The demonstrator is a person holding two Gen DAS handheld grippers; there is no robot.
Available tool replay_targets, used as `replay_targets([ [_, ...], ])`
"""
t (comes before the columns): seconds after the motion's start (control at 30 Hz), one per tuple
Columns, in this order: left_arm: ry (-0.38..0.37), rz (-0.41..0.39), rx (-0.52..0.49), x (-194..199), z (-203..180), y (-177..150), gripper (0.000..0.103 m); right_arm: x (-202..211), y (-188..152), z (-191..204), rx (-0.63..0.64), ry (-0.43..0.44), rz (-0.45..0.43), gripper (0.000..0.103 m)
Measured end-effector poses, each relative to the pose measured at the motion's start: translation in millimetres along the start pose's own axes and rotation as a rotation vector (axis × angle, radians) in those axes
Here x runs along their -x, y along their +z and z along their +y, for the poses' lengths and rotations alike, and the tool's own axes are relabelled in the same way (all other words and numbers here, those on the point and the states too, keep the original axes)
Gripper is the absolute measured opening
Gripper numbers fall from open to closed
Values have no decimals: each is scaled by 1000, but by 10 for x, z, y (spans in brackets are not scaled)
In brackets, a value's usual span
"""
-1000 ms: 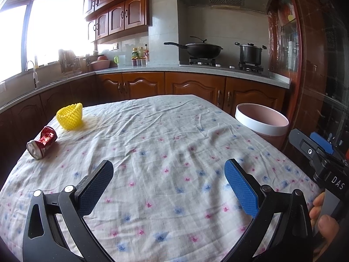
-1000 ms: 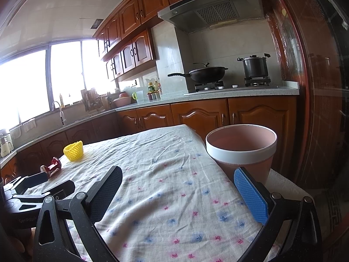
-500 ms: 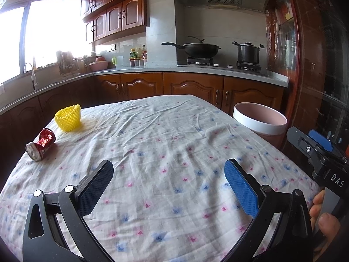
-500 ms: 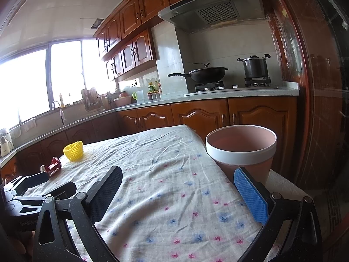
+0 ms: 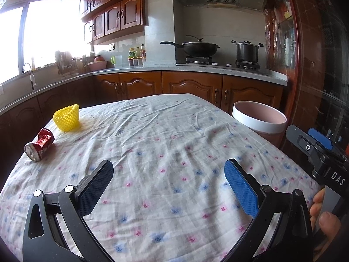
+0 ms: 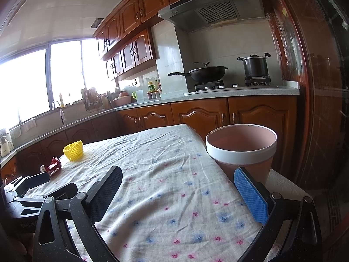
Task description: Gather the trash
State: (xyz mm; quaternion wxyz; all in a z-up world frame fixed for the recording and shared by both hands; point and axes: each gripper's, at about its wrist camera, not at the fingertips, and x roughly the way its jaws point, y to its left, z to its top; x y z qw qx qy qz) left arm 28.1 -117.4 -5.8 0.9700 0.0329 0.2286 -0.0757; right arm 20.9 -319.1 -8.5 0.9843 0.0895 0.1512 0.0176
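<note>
Both hand-held grippers released, empty. Crushed can [image 5: 39, 144] on desk [image 5: 174, 152], far-left of left hand-held gripper [image 5: 168, 183], long axis pointing diagonally away; left nearer. Bin [image 6: 241, 150] beside right hand-held gripper [image 6: 181, 194].

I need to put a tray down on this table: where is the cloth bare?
Bare: the whole middle and near cloth, from the left hand-held gripper up to the far edge. Crowded: only the far-left corner, with the crushed can and yellow foam net. The pink bin stands off the right edge.
</note>
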Motion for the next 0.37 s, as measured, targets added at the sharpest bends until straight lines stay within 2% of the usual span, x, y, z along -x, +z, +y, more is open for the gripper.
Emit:
replay_targets([
  [0.37,-12,14,5,-53,39,11,103,-43,-1,-23,1,2,12,103],
])
